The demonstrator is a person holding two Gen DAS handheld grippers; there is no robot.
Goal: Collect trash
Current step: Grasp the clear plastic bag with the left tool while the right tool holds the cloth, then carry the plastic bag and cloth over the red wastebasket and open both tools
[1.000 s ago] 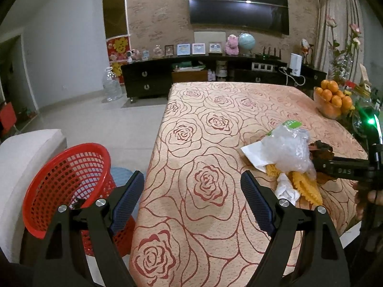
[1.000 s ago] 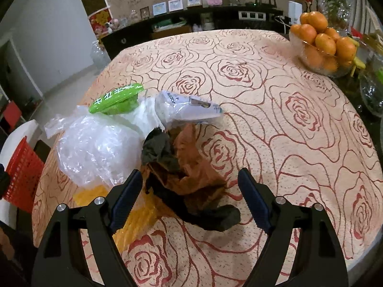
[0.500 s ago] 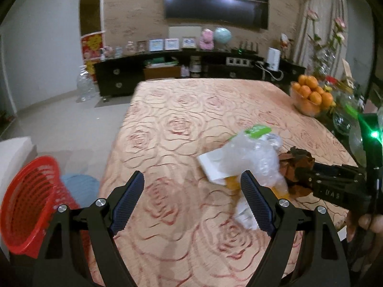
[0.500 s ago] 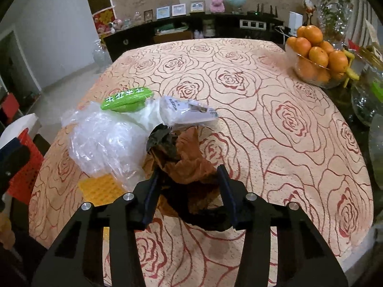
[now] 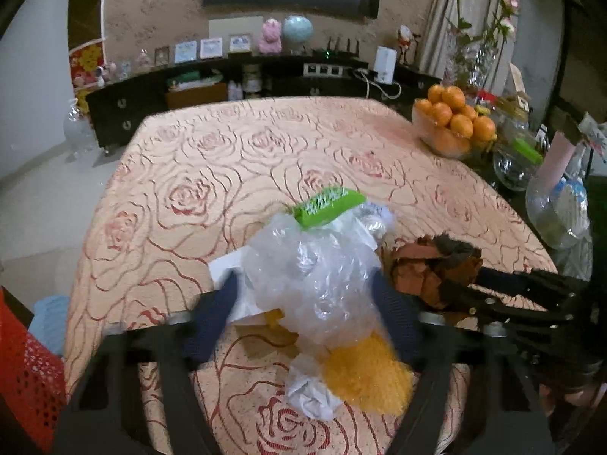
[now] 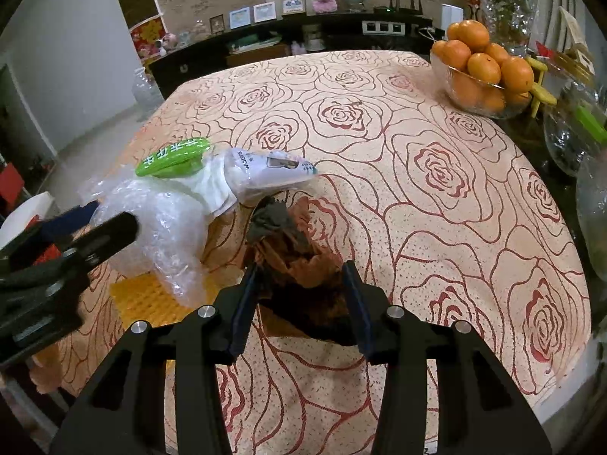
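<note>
The crumpled brown-and-black wrapper (image 6: 299, 261) lay on the rose-patterned bench (image 6: 436, 159), pinched between the closing fingers of the right gripper (image 6: 299, 295); beside it the clear plastic bag (image 5: 315, 276) sat between the left gripper (image 5: 303, 314) fingers, which were closing but not yet pressing. Slippery film might bulge out of a shallow grip; the glass bowl (image 6: 447, 79) held oranges (image 6: 481, 60), and the red basket (image 5: 22, 379) showed nothing inside.
</note>
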